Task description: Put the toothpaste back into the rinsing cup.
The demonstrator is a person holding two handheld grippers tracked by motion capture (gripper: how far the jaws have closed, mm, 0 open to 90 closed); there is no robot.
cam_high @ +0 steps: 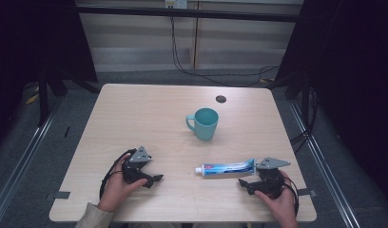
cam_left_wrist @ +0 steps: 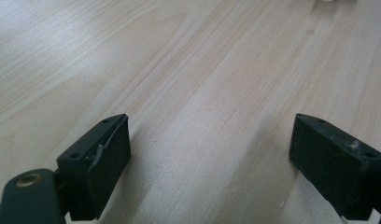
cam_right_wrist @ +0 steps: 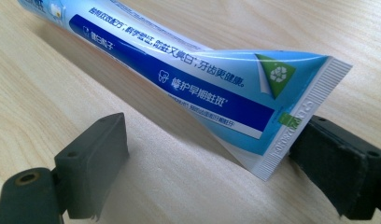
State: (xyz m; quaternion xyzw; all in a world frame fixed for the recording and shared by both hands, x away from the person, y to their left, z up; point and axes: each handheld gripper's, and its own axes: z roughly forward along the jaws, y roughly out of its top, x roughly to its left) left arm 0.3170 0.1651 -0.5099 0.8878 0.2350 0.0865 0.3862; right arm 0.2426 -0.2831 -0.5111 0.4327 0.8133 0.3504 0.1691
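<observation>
High view: toothpaste tube (cam_high: 226, 167) flat on worktop (cam_high: 149, 118), lower right of centre, cap leftward; right tool (cam_high: 245, 183) just beside crimped tail, left tool (cam_high: 155, 179) lower left, both level.

Left gripper view: jaws apart over bare wood.

Right gripper view: jaws apart, crimp (cam_right_wrist: 300, 121) near right jaw. Likely light, soft, slippery; best gripped mid-body.

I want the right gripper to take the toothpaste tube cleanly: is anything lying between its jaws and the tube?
Nothing visible. The right gripper stands open at the toothpaste tube, whose crimped end sits beside one jaw over bare table.
</observation>
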